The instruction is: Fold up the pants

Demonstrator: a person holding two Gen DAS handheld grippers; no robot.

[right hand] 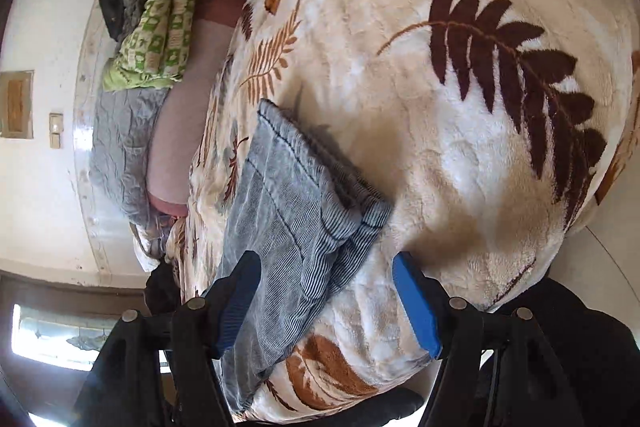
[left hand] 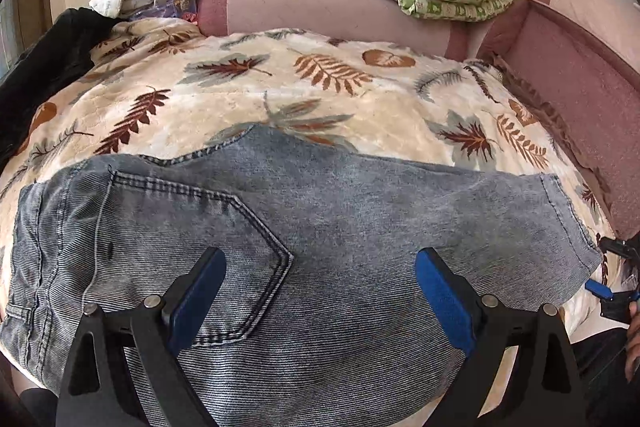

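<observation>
Between both grippers' spread fingers, folded jeans (left hand: 340,227) are lying on the leaf-print blanket (left hand: 240,95).
Left gripper (left hand: 320,291) and right gripper (right hand: 326,299) are gaping empty; folding is looking nearly done.

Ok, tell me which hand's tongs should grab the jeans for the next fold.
Probably the left. The left tongs hover open right over the folded jeans, beside the back pocket. The right tongs are open too, but reach only the jeans' corner at the leaf-print blanket's edge.

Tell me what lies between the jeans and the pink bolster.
Only leaf-print blanket separates jeans from pink bolster, per the left wrist view.
</observation>
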